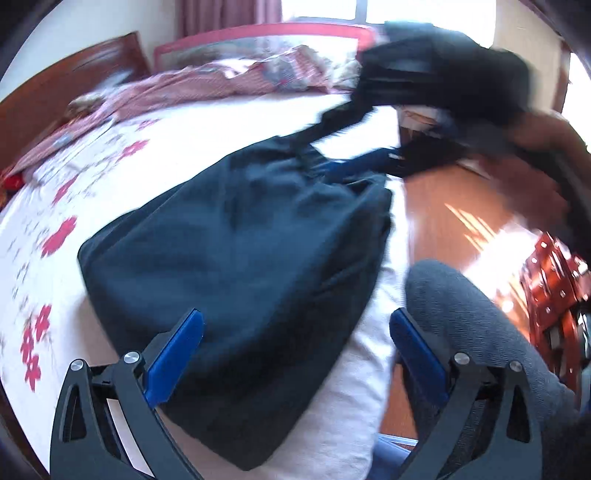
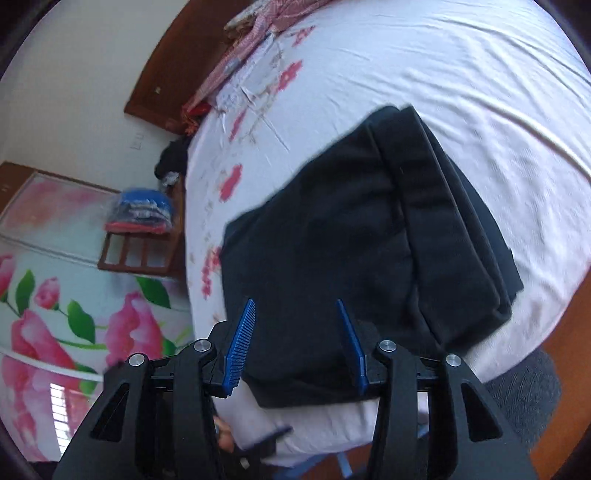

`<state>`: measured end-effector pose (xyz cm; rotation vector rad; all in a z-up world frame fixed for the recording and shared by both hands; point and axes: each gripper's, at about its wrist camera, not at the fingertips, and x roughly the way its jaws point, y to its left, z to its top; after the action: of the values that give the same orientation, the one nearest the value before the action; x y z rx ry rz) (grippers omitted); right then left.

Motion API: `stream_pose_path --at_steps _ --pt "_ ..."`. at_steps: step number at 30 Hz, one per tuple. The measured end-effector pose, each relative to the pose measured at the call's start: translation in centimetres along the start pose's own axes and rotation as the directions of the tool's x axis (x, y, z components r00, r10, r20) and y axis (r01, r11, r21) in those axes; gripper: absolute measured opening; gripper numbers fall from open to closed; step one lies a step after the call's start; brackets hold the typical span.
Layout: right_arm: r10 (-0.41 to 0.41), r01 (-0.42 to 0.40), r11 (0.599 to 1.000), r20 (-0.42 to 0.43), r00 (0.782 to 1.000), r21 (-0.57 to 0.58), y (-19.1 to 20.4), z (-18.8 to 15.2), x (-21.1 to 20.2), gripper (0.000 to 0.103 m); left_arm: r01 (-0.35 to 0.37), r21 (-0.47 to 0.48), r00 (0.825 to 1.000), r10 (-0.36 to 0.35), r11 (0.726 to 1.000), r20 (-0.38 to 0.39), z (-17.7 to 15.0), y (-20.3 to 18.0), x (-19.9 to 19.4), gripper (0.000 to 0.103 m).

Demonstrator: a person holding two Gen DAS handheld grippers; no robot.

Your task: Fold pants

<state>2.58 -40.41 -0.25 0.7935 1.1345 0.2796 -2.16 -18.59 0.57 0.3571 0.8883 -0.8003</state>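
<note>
Bed (image 2: 424, 55): white sheet printed with red flowers along one side. Lying on it: folded dark pants (image 2: 369, 240) near the edge, flat in stacked layers; rumpled pink checked bedding (image 1: 192, 86) bunched along the far side by the wooden headboard (image 1: 55, 81). Wooden floor (image 1: 443, 206) beside the bed.

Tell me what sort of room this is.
Most likely a bedroom in a home: the dark pants lie folded on a bed with a floral sheet, a wooden headboard stands behind it, and a curtained window lets in daylight.
</note>
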Motion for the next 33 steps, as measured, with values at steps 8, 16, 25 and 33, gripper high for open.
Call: stream_pose_path --at_steps 8,16,25,33 --pt "0.084 -0.086 0.996 0.069 0.994 0.029 -1.5 -2.9 -2.6 0.048 0.064 -0.018 0.997 -0.065 0.998 -0.039 -3.0 0.3 -0.6 0.101" --pt "-0.052 0.052 0.999 -0.033 0.998 -0.014 -0.7 -2.0 -1.3 0.043 0.041 -0.418 0.998 -0.056 0.907 -0.023 -3.2 8.1 -1.4 0.101" --pt "-0.137 0.142 0.989 0.115 0.984 -0.039 -5.8 7.0 -4.0 0.088 0.137 -0.648 0.986 -0.168 0.749 0.014 -2.2 14.2 2.3 0.101" --pt "0.076 -0.076 0.997 -0.031 0.997 -0.002 -9.8 7.9 0.2 0.088 0.4 -0.713 0.899 -0.397 0.577 0.183 -2.9 15.4 4.9 0.101"
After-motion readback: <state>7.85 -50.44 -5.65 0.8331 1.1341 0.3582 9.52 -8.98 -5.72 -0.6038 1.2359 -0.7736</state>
